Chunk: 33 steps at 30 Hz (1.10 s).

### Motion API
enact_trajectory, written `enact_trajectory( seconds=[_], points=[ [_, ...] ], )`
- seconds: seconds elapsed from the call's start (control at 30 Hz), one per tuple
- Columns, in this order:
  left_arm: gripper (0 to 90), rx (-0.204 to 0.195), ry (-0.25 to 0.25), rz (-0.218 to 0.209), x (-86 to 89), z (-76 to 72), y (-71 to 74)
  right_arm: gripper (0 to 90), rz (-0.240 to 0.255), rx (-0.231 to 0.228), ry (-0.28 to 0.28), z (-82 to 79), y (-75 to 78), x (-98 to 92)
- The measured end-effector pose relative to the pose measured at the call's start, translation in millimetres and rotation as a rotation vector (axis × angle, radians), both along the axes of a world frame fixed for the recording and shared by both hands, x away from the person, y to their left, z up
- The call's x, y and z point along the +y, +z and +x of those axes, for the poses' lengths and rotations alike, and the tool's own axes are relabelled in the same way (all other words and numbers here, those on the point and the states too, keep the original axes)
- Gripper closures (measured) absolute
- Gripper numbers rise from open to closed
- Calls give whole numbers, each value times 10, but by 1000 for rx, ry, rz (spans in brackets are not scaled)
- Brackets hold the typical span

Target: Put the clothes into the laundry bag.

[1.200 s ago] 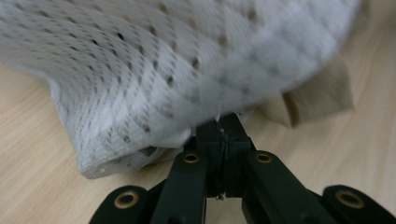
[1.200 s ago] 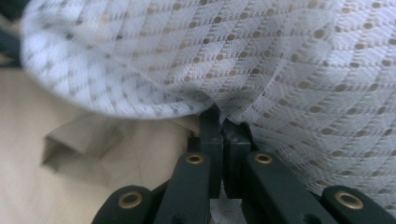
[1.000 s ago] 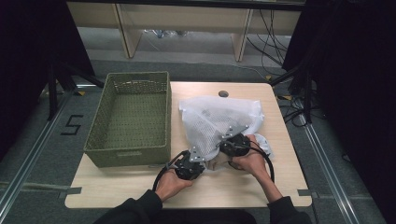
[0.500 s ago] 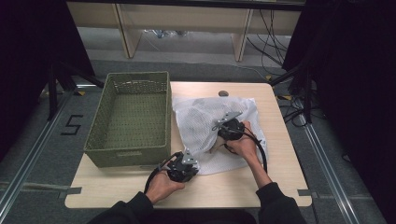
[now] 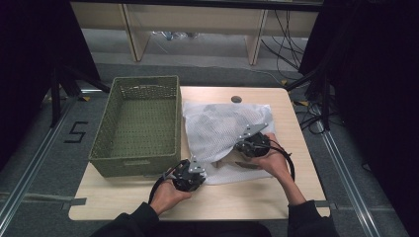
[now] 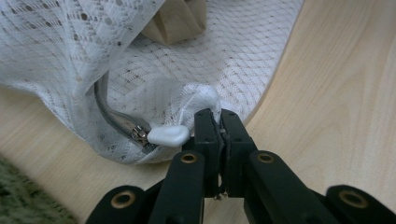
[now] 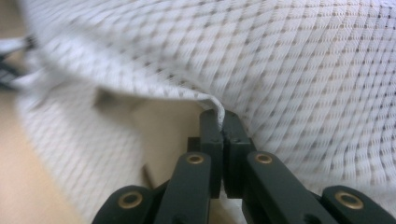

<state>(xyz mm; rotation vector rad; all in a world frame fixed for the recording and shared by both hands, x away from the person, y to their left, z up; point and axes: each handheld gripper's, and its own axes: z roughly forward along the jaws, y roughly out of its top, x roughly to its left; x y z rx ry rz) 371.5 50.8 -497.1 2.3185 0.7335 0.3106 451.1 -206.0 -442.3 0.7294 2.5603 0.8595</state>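
Dim, dark-edged high view; right gripper view blurred.

The high view looks forward and down from above the person's side, taking in the whole worktop [image 5: 276, 207], the green basket [image 5: 138, 123] and the white mesh bag [image 5: 217, 123]. Each tool view rides low along its own black jaws, very close to the mesh bag. All three views share that bag; the left tool view and the high view also share the pale wood.

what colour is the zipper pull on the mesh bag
White, on a grey zipper; the zipper pull shows best in the left gripper view.
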Motion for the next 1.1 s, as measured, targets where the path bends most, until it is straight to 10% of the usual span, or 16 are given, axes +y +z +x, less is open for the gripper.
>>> enact_trajectory(
  seconds=[0.37,0.5,0.63,0.97,1.1],
  points=[
    [762,-7,63,-2,161,-58,61,900,11,5,90,-429,192,-222],
    [611,-79,24,-24,23,-243,297,900,38,15,86,-491,259,-266],
    [537,-38,-17,-90,-257,-308,334,900,47,-6,80,-497,311,-276],
    [369,-37,121,-63,-881,261,-77,900,53,-15,91,-487,336,-297],
    [521,-113,159,-48,-952,410,-125,900,47,-14,90,-489,332,-305]
  ],
)
